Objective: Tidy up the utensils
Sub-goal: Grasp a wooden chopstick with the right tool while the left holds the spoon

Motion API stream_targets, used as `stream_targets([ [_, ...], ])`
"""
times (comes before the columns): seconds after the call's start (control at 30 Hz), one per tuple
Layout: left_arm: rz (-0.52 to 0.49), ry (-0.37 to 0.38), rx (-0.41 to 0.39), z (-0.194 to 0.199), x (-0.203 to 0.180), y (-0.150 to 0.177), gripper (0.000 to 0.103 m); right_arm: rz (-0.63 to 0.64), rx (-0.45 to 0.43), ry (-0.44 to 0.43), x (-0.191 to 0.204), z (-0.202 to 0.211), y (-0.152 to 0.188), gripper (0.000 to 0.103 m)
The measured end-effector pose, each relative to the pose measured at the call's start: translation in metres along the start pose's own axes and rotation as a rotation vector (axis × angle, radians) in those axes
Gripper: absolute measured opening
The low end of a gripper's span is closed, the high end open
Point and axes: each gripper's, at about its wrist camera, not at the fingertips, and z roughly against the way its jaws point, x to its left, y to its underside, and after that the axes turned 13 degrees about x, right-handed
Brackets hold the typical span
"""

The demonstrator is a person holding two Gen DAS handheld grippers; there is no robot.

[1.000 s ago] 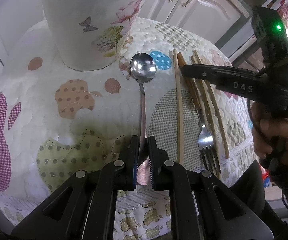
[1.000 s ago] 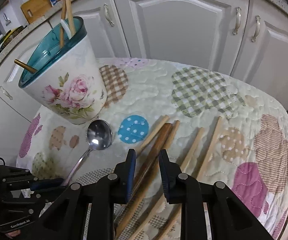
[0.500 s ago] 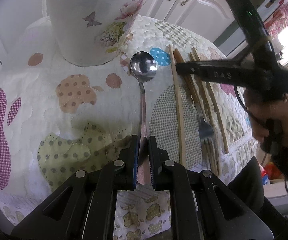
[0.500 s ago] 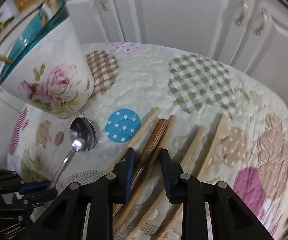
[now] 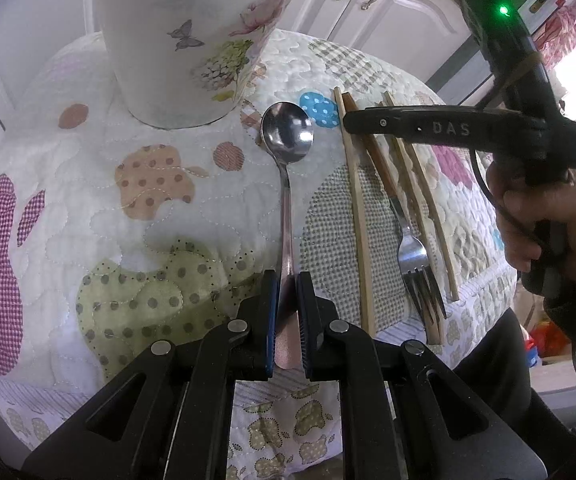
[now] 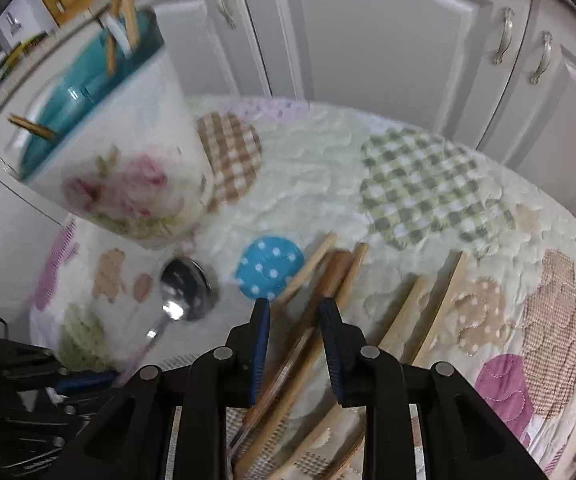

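Spoon (image 5: 287, 200), shiny steel, lies handle-first from the floral ceramic holder (image 5: 196, 40) toward the left gripper (image 5: 287, 312); jaws clenched on its handle.

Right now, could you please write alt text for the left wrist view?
The left gripper is shut on the handle of a steel spoon lying on a patchwork quilted cloth, below a floral ceramic pot.

"DAS" on right gripper (image 5: 346, 122) arm
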Motion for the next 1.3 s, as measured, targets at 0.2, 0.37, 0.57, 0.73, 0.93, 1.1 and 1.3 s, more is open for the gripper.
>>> stream_targets([
  [0.2,0.005,0.005,-0.001,0.0,0.001,0.0,0.009,-0.028,0.036,-0.022,-0.004,0.002,-0.005,0.023],
  [0.37,0.002,-0.006,0.002,0.0,-0.001,0.0,0.009,-0.072,0.07,-0.039,-0.028,0.0,0.0,0.023],
  [0.57,0.001,-0.014,0.006,-0.001,-0.001,-0.001,0.009,-0.057,0.064,-0.005,-0.023,0.002,-0.001,0.02],
  [0.73,0.002,-0.015,0.004,-0.001,-0.001,-0.001,0.009,-0.088,0.016,-0.102,-0.045,0.023,0.006,0.03],
  [0.93,0.0,-0.027,-0.001,-0.003,-0.004,-0.001,0.009,-0.295,-0.043,-0.056,-0.112,0.057,0.037,0.048],
  [1.1,0.001,-0.028,-0.003,-0.003,-0.004,-0.001,0.008,-0.3,-0.015,-0.055,-0.11,0.046,0.05,0.038],
  [1.3,0.005,-0.022,0.0,-0.003,-0.004,-0.001,0.008,-0.321,-0.026,-0.044,-0.102,0.018,0.016,0.024],
])
